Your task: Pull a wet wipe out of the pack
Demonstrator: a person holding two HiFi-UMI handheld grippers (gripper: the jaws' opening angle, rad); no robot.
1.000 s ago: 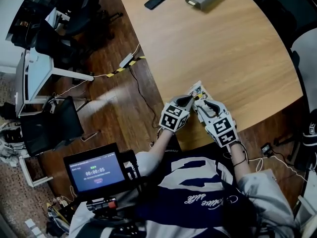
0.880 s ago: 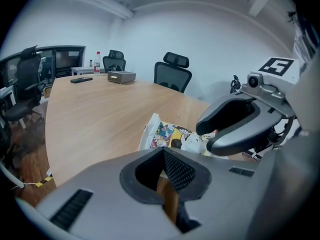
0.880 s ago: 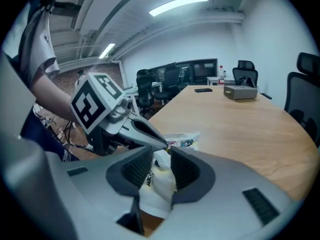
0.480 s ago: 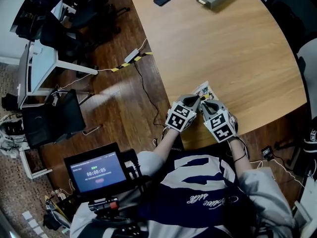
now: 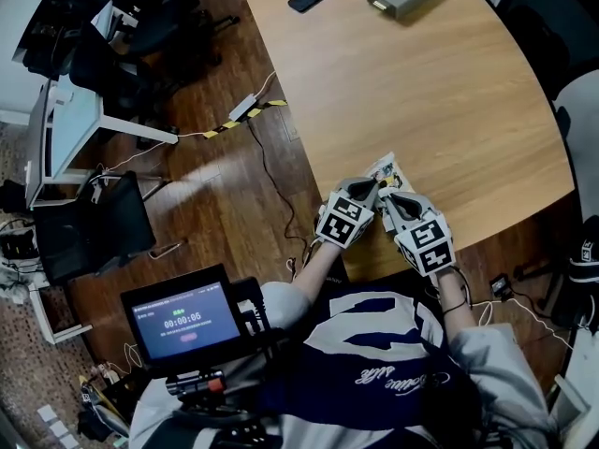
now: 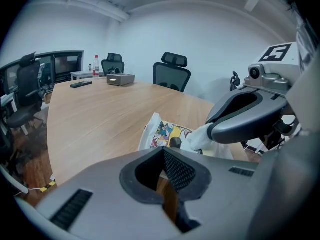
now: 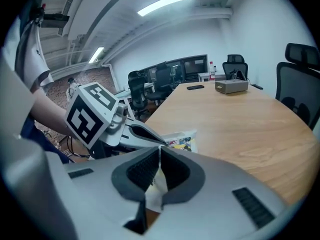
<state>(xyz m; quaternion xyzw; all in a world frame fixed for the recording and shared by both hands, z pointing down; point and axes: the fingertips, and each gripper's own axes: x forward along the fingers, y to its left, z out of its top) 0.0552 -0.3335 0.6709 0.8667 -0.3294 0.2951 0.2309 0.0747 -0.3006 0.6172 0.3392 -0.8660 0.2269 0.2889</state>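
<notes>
Right tongs [image 7: 159, 151], just closing, pinch the wipe [image 7: 156, 194]; I judge it limp, damp, tearable. Left tongs [image 6: 163, 151] clenched by the pack [image 6: 167, 133].

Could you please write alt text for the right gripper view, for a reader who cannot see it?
The right gripper has just closed its jaws on a white wipe, seen from close behind. Just beyond, the tip of the left gripper sits at a colourful pack on a wooden table, with a phone and a grey box at its far end.
</notes>
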